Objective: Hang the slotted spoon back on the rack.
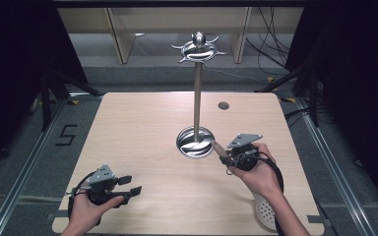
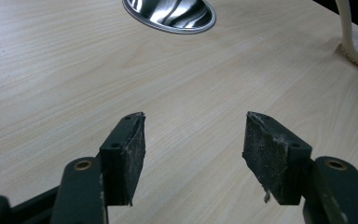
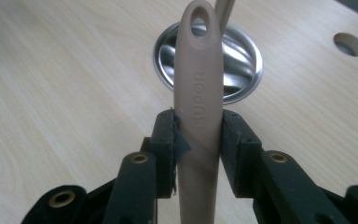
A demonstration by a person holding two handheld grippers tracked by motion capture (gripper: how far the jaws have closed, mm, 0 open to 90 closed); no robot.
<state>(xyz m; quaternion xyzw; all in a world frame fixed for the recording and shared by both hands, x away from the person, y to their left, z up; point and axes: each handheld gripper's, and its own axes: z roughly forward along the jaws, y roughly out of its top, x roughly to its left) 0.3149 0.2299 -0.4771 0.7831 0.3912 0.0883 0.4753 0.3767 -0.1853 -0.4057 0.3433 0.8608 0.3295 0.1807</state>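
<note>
well, my right gripper (image 3: 198,135) clamps the handle (image 3: 199,84) just short of the stand base (image 3: 242,65); left gripper (image 2: 193,140) gapes empty over bare table (image 2: 51,70), edges far.

The left claw (image 1: 128,185) rests low with jaws apart, while the right claw (image 1: 225,156) is raised, jaws clamped.

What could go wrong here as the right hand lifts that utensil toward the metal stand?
The right gripper grips the utensil handle partway along, with the white perforated head hanging low behind the hand, so it might pivot or slip between the fingers. The handle tip is close to the stand's pole and base; a bump could rock the tall stand. The hooks sit high, so threading the handle's hole may take several tries.
</note>
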